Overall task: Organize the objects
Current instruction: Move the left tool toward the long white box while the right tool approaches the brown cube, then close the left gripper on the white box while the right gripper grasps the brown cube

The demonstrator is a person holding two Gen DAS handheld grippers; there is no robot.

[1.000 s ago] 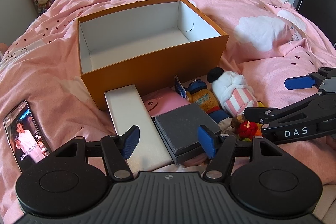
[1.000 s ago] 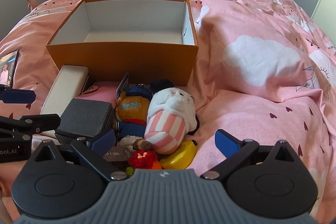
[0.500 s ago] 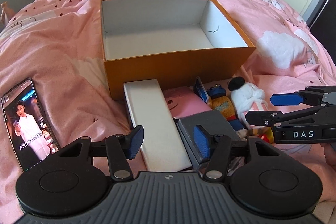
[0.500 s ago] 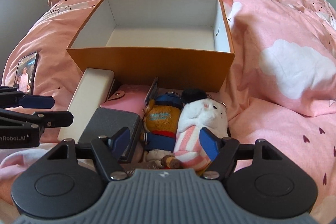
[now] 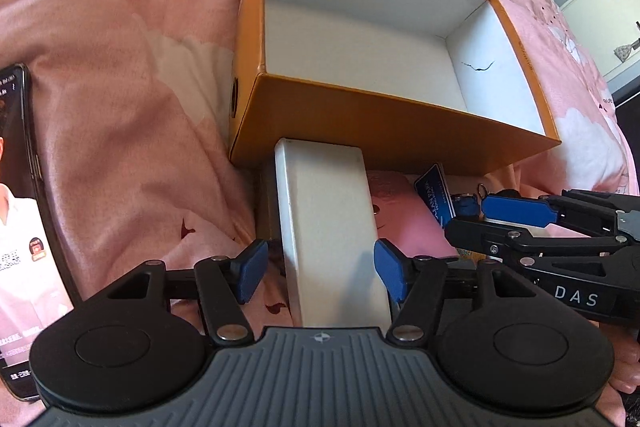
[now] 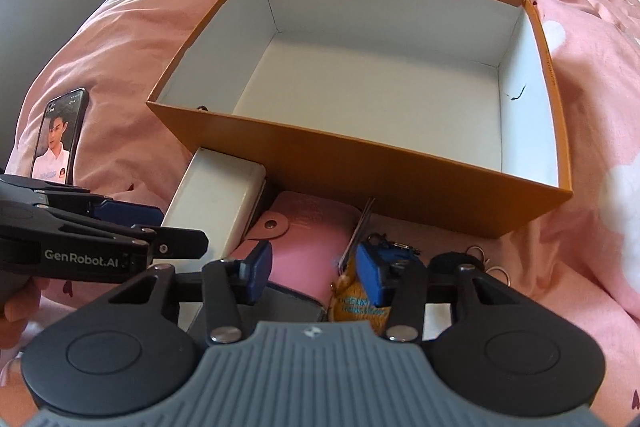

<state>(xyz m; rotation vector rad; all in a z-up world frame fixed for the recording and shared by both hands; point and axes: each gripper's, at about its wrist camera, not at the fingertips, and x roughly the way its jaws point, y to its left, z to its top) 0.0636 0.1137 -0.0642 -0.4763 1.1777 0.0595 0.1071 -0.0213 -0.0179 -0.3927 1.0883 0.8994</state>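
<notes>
White box (image 5: pixel 328 227) sits between the left tongs' (image 5: pixel 316 269) spread pads; squeeze squarely. Right tongs (image 6: pixel 312 273), apart, straddle the pink wallet (image 6: pixel 312 231).

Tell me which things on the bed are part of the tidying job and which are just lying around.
Part of the job:
- orange box, open, nothing inside
- white case, between the open left gripper fingers
- pink wallet
- grey box
- plush keychain, near the open right gripper

Probably just lying about:
- phone, screen lit
- pink duvet
</notes>
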